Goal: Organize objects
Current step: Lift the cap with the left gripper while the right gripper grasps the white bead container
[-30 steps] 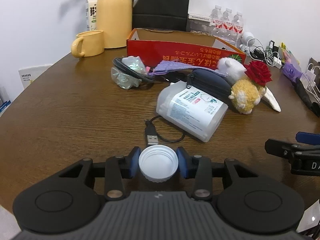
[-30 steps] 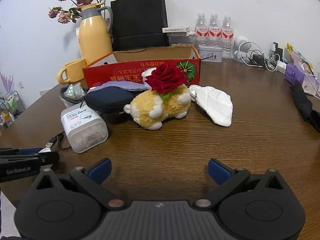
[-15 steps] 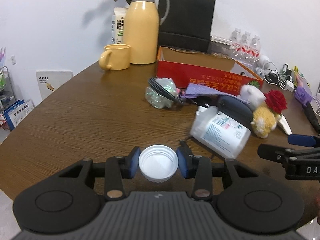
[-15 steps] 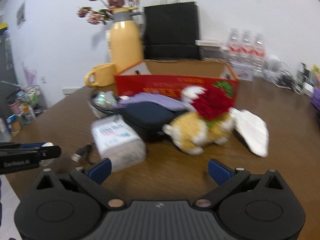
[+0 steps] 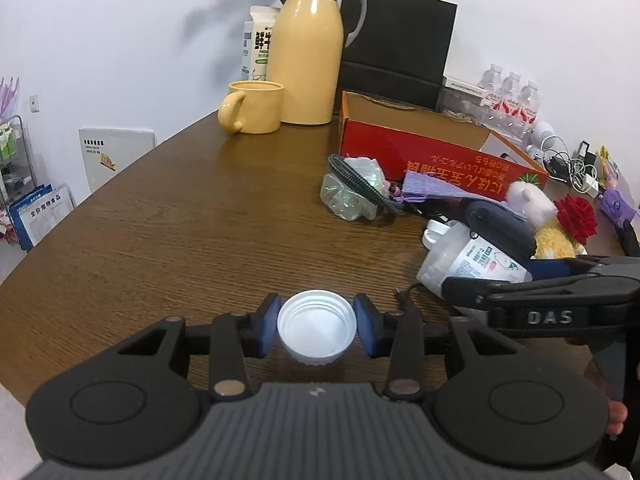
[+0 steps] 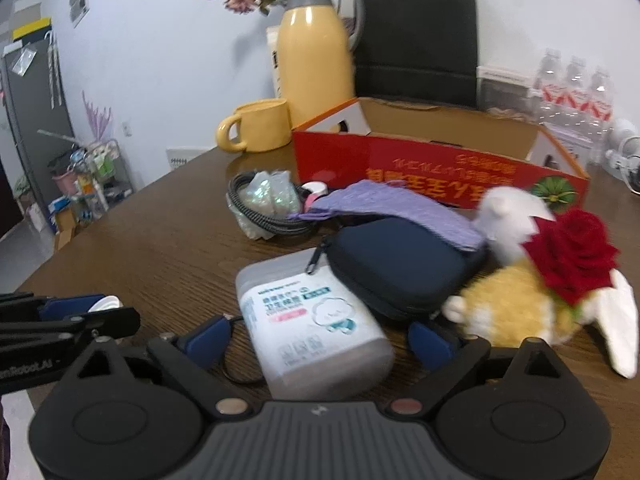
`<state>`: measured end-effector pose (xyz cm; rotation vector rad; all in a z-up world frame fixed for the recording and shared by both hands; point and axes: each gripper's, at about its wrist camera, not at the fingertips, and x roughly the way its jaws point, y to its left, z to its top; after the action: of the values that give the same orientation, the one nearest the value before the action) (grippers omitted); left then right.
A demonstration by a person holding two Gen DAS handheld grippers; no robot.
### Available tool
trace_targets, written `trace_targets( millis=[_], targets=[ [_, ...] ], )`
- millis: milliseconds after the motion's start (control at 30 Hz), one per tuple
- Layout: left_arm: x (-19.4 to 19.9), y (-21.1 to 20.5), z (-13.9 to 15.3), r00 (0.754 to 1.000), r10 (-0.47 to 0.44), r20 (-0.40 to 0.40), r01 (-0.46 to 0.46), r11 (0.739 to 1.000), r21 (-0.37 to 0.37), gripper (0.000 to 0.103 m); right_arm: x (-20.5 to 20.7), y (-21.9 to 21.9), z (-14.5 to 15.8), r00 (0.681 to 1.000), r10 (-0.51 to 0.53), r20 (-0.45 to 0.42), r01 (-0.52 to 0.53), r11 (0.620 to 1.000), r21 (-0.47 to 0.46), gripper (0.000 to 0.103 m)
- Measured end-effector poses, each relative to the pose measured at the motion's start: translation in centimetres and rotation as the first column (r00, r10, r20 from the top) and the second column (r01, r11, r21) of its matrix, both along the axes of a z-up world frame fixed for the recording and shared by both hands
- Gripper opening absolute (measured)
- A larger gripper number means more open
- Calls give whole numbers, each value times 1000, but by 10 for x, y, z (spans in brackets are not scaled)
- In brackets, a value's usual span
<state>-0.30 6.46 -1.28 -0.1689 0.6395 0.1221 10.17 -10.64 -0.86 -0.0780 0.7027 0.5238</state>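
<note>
Holding a white ribbed plastic cap [image 5: 317,329], the left gripper [image 5: 317,325] waits while the right gripper [image 6: 320,338], jaws closing, straddles the clear plastic cotton-swab box [image 6: 310,320] to grasp next.

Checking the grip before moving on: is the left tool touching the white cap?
Touching. The left wrist view shows the left tool with both blue pads pressed against the white cap.

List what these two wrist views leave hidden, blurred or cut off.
- Red cardboard box: its floor is hidden by its front wall in both views.
- Plush toy: motion-blurred in the right view, half-covered by the navy pouch in the left.
- Right gripper, closing around the plastic tub: pad contact unclear.
</note>
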Motion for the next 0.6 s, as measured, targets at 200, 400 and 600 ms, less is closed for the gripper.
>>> trace_targets(
  millis=[200, 400, 600],
  targets=[
    [-2, 8, -1, 1000, 11, 4, -11, 1000, -12, 41, -2, 8, -3, 999, 40, 29, -41, 999, 8, 72],
    [-5, 9, 2, 1000, 6, 18, -5, 1000, -17, 41, -20, 8, 5, 991, 70, 110, -73, 997, 20, 66],
    [-6, 8, 11, 999, 2, 45, -2, 1000, -15, 41, -36, 5, 20, 981, 94, 171, -104, 993, 51, 65]
  ],
)
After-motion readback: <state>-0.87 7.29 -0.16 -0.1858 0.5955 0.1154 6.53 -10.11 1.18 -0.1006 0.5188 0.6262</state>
